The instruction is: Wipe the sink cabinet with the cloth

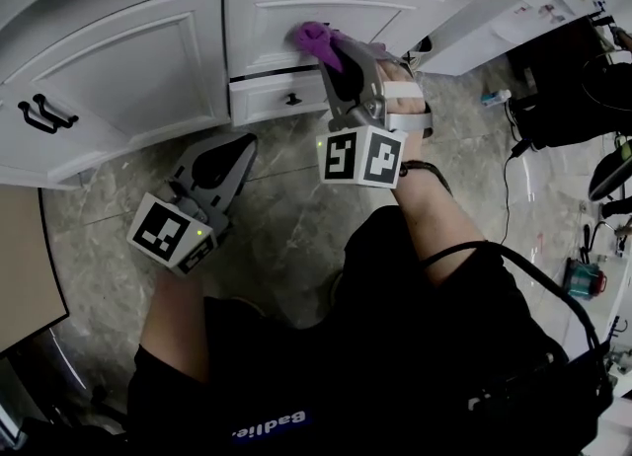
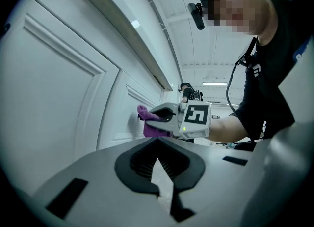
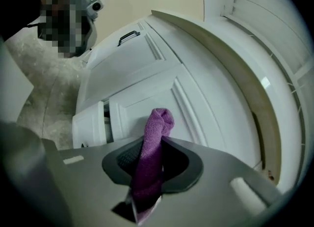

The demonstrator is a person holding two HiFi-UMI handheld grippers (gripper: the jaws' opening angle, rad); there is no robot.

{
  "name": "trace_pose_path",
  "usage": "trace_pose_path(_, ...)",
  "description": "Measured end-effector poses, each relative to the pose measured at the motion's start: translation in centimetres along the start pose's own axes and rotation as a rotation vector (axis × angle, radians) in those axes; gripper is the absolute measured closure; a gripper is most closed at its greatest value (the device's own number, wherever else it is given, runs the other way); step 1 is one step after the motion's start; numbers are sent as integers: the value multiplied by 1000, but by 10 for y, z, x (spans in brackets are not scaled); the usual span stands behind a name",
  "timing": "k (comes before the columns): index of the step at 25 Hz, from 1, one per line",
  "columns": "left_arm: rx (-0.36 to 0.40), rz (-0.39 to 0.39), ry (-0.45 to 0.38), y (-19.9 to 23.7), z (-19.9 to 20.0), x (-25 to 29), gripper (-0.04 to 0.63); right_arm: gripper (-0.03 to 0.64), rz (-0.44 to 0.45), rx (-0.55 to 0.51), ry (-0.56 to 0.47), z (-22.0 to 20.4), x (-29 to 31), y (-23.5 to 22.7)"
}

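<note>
Cloth (image 3: 156,123), purple, pinched in right gripper (image 1: 334,57), far end against white cabinet door (image 1: 286,5). Left gripper (image 2: 158,147) jaws pressed together, empty. Drawer (image 1: 276,99) ajar, inside too dark to see.

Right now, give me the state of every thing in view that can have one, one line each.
Purple microfibre cloth: bunched, clamped, pressed against the white cabinet panel.
Right gripper: shut on the cloth.
Left gripper: shut, empty, off the cabinet.
Small white drawer with black knob: slightly ajar.
White cabinet door with black handle: closed.
</note>
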State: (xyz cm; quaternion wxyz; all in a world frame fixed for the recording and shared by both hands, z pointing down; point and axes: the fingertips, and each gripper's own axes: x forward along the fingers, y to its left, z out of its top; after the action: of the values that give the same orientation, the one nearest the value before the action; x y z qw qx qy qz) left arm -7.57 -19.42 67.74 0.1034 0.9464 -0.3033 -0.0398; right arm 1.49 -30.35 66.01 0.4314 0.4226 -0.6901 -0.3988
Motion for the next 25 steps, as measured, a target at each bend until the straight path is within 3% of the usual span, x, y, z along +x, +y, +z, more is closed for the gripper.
trace_pose_path(6, 16, -15, 28, -5, -9, 6, 606, 538, 131, -29, 88, -45, 25, 71)
trace_pose_path(10, 19, -26, 39, -8, -13, 7, 606, 538, 191, -39, 124, -67, 26, 92)
trace_pose_path(13, 9, -24, 37, -7, -13, 7, 606, 538, 125, -29, 74, -55, 10, 60)
trace_pose_path(20, 5, -36, 29, -11, -10, 16, 606, 538, -119, -6, -35, -15, -21, -80)
trace_pose_path(25, -2, -30, 49, -11, -15, 18, 606, 538, -157, 5, -27, -21, -12, -93)
